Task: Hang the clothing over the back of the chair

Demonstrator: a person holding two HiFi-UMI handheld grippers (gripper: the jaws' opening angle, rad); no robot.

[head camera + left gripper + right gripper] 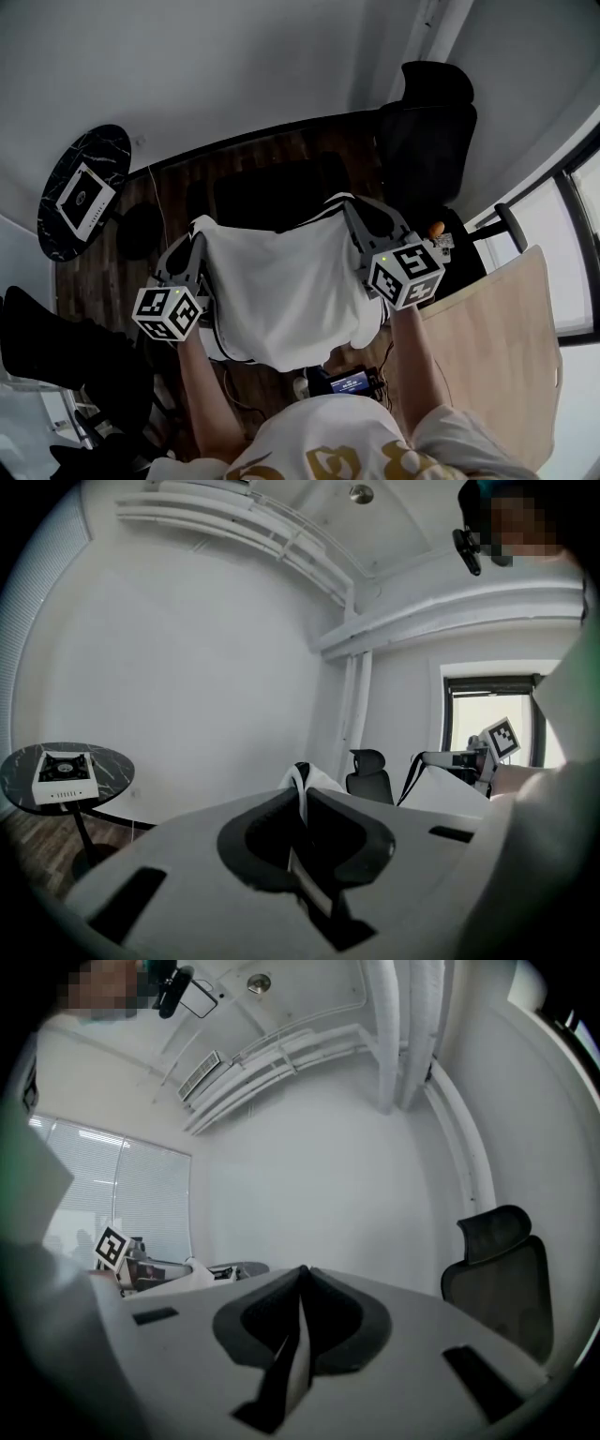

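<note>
A white garment (281, 291) hangs stretched between the left gripper (197, 248) and the right gripper (352, 211), each pinched tight on an upper corner. A dark chair (272, 192), dimly seen, sits beyond it. The next move likely calls for draping the fabric across the chair's back.

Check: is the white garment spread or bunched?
Spread: white garment hangs stretched between left tongs and right tongs, each clamping a corner.

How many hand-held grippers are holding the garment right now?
2. The left hand-held gripper is shut on the white garment's left upper edge, and the right hand-held gripper is shut on its right upper edge. Neither is hidden.
</note>
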